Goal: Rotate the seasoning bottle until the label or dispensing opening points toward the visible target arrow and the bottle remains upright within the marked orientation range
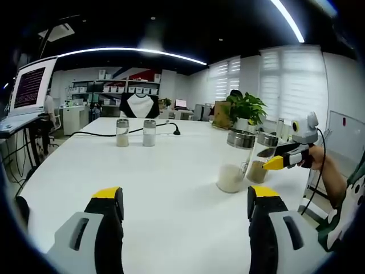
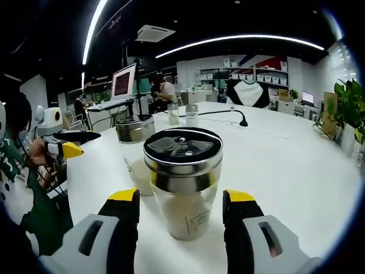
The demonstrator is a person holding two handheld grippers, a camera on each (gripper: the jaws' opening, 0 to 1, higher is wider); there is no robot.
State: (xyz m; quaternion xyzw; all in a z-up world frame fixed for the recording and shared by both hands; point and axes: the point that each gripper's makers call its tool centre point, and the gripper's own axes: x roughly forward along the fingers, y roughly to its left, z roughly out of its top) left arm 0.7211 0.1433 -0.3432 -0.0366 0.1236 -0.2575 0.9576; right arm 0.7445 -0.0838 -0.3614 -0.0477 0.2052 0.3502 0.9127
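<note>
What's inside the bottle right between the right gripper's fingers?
The near seasoning bottle holds pale powder filling roughly its lower part; clear glass above is empty. Its black and metal lid is shut, hiding the dispensing holes. The second bottle stands partly covered behind it.

Your yellow-tipped right gripper (image 2: 179, 214) flanks a clear seasoning bottle (image 2: 183, 182), steel-and-black lid, beige powder; white table (image 2: 296, 165).

Four seasoning bottles (image 1: 232, 162) — two near, two far — one potted plant (image 1: 246, 109).
</note>
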